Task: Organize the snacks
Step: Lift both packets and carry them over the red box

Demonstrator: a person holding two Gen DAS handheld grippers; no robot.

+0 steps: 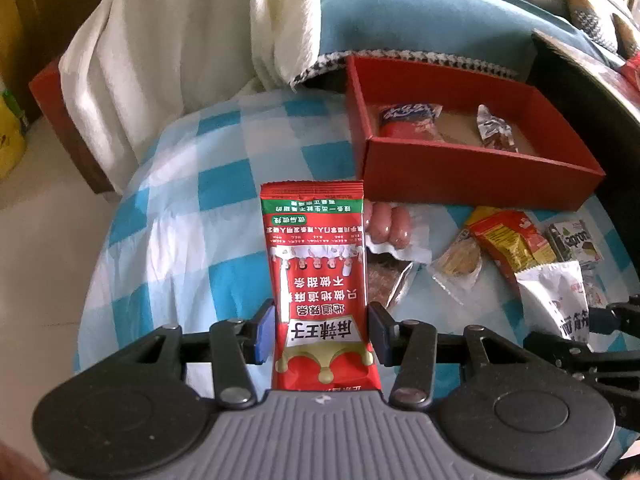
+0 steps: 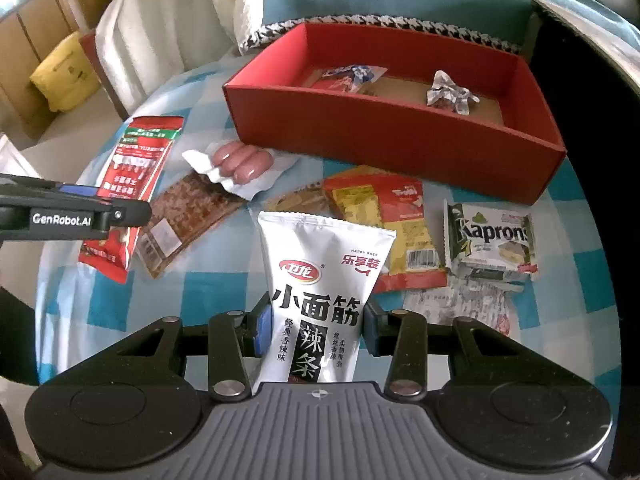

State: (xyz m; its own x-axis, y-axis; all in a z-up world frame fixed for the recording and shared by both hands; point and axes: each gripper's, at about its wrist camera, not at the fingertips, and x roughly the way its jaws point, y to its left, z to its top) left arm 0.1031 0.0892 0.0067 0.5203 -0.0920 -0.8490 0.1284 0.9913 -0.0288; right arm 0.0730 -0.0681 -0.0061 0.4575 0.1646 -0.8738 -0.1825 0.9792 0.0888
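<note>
Left gripper (image 1: pixel 322 330) clamped on red packet (image 1: pixel 316 264), held above checked counter (image 1: pixel 180 208). Right gripper (image 2: pixel 318 326) clamped on white packet (image 2: pixel 320 280), likewise off counter. Red box (image 2: pixel 384 128) behind, two snacks inside. Sausages (image 2: pixel 238 162), Kaprons pack (image 2: pixel 490 242) loose on counter.

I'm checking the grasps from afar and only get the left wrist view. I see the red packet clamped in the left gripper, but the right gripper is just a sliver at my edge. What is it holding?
Observer: The right gripper is shut on a white spicy-strip packet, gripped near its lower end.
Operator: What is the dark box right of the yellow packet?
Observer: A Kaprons wafer pack, lying flat on the checked cloth.
Operator: Anything under the sausages?
Observer: The sausage pack overlaps a brown flat snack pack.
</note>
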